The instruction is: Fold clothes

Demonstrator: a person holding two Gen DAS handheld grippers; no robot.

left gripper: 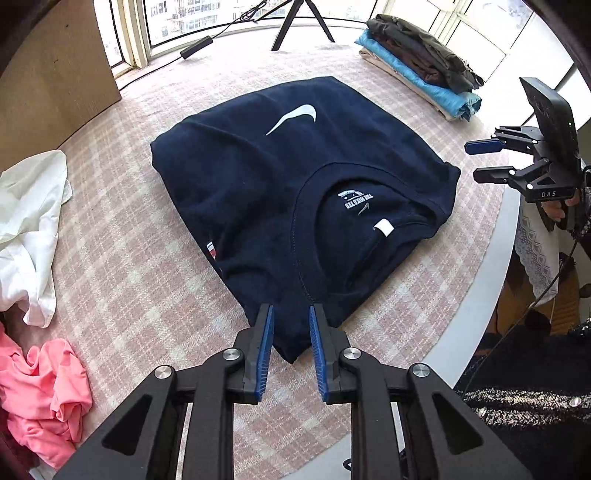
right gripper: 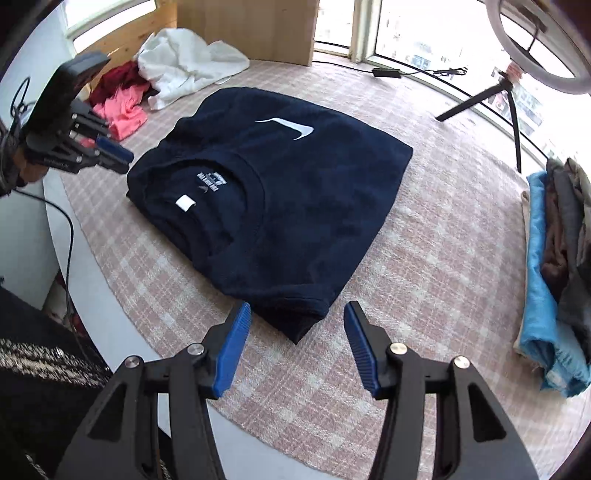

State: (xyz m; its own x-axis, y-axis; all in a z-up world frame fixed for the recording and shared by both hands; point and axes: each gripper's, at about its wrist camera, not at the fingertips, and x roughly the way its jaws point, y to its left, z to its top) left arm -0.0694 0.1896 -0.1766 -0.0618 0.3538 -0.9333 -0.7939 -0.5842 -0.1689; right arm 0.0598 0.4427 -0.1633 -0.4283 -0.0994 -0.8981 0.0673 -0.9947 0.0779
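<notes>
a pink and white checked cloth [left gripper: 122,236] is covering the round table [left gripper: 476,302] and is taking most of both views. in the middle of it a folded navy t-shirt [left gripper: 280,192] is lying flat, with the white swoosh facing up and the collar with its small white tag turned toward the person.

at the far right side of the table a stack of folded clothes [left gripper: 421,62] is sitting, with a blue piece low in the pile and dark ones on top. on the opposite side a crumpled white garment [left gripper: 29,229] and a crumpled pink garment [left gripper: 44,391] are lying loose; in the right wrist view something dark red is showing behind the pink one. a brown cardboard panel [left gripper: 55,77] is standing near the window, and the black legs of a tripod [left gripper: 303,18] are standing at the back.

the left gripper [left gripper: 291,350] is hovering at the near corner of the t-shirt; its blue fingers [left gripper: 264,354] are standing a little apart and are not pinching the cloth. the right gripper [right gripper: 297,345] is waiting just before another near corner of the shirt, with its fingers spread wide and holding nothing. a hand [left gripper: 561,210] is holding the right gripper at the table edge.
</notes>
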